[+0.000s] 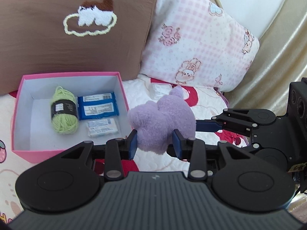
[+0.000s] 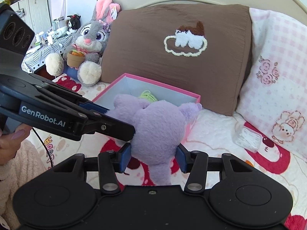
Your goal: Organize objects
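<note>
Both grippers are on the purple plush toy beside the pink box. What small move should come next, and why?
Probably carry the plush toy sideways over the pink box. Left gripper and right gripper both pinch it, and the floor beside the yarn and packets looks bare.

The purple plush toy [image 1: 163,122] is soft, fuzzy cloth. The pink box [image 1: 25,153] looks like matt cardboard, holding woolly green yarn [image 1: 64,111]. The brown pillow [image 1: 57,44] is crinkled fabric.
</note>
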{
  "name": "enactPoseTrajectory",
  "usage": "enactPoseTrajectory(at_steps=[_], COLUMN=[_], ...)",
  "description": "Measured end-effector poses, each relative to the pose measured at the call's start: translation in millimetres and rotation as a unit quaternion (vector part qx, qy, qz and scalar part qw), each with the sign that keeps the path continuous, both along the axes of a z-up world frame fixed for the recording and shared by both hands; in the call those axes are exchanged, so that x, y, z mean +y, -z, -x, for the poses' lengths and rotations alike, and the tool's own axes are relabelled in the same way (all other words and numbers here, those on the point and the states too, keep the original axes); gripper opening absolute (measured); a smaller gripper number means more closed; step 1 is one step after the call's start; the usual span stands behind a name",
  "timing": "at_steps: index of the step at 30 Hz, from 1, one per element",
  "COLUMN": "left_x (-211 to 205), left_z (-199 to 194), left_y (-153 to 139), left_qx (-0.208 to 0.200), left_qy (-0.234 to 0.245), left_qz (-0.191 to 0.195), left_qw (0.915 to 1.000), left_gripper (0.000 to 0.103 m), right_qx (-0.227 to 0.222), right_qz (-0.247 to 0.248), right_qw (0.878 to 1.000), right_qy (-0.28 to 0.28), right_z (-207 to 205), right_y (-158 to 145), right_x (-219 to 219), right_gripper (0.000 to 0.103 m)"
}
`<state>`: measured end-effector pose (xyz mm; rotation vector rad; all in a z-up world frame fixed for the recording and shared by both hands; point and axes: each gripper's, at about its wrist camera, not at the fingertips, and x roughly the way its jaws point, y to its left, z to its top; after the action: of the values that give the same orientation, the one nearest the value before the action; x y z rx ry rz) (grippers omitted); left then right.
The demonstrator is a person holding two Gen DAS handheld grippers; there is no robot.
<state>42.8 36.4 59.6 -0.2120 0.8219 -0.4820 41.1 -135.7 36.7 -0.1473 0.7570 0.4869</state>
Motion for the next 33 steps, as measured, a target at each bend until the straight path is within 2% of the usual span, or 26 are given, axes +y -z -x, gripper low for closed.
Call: enactPoseTrajectory(at_steps=[8, 11, 16, 19, 22, 29, 33], left_x=[22, 31, 45, 56, 65, 87, 102], left_z=[-19, -41, -62, -70, -86, -94, -98], left_y=[-9, -12, -12, 1, 22, 44, 61], left_qx=[-0.015, 0.001, 0.003, 0.014, 0.052, 0.075, 0.107], left_qy=[-0.015, -0.026, -0.054, -0.074, -0.093, -0.103, -0.109], left_qz=[-0.019, -0.022, -0.013, 0.011, 0.040, 0.051, 0.060], left_qw=[0.9996, 0.9994, 0.9985, 0.9971, 0.9935, 0.9906, 0.9864], left_gripper=[0.036, 0.036, 0.036, 0.036, 0.036, 0.036, 0.036], right_qx=[-0.005, -0.009, -0.002, 0.001, 0.013, 0.048, 0.075], right_qz=[0.006, 0.008, 0.002, 0.009, 0.019, 0.027, 0.027], right_qw=[1.000, 1.000, 1.000, 1.000, 1.000, 0.998, 0.997], right_qy=[0.002, 0.002, 0.000, -0.001, 0.002, -0.009, -0.023], right_z=[-27, -44, -78, -91, -104, -121, -122], right_y=[-11, -16, -17, -9, 7, 37, 55], right_x=[27, 33, 43, 50, 56, 75, 86], right_gripper=[0.054, 0.054, 0.054, 0.054, 0.054, 0.054, 0.054])
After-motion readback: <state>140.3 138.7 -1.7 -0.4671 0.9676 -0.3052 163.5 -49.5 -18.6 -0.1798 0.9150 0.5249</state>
